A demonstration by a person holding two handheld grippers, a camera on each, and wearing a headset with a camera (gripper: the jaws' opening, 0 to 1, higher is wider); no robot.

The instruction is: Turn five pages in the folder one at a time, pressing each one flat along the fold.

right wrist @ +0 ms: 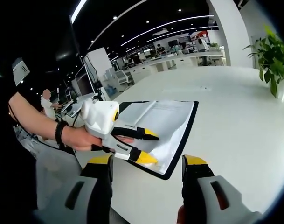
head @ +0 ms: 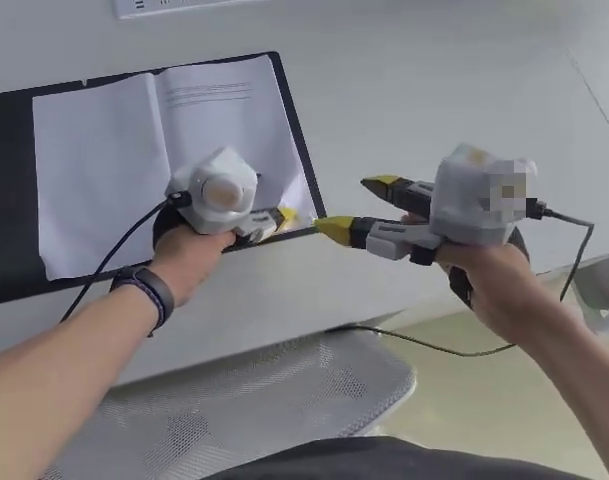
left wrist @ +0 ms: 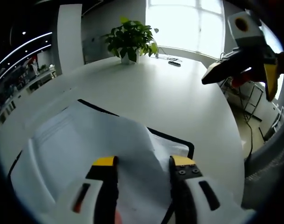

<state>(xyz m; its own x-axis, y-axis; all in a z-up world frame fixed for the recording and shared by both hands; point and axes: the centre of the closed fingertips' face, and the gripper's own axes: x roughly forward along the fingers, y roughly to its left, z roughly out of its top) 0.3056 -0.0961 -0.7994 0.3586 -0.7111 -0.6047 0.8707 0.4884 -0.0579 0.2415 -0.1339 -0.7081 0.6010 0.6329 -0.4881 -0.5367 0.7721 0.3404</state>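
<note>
At upper left the folder (head: pixel 9 200) lies open. Its thin, limp page (head: pixel 104 170) looks best pinched at the lower-right corner, where the left gripper (head: pixel 279 217) holds its jaws apart. The left gripper view shows the sheet bowing there, which the head view hides. At mid-right, the right gripper (head: pixel 359 205) gapes empty.

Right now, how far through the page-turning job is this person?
Done: the folder lies open with a sheet flat on its left side; how many of the five were turned cannot be told. In hand: the left gripper, jaws open, straddles the lower corner of the right-hand page, which bulges up between them. The right gripper hangs beside the folder, jaws open and empty. Remaining: flipping this page and pressing the fold.
</note>
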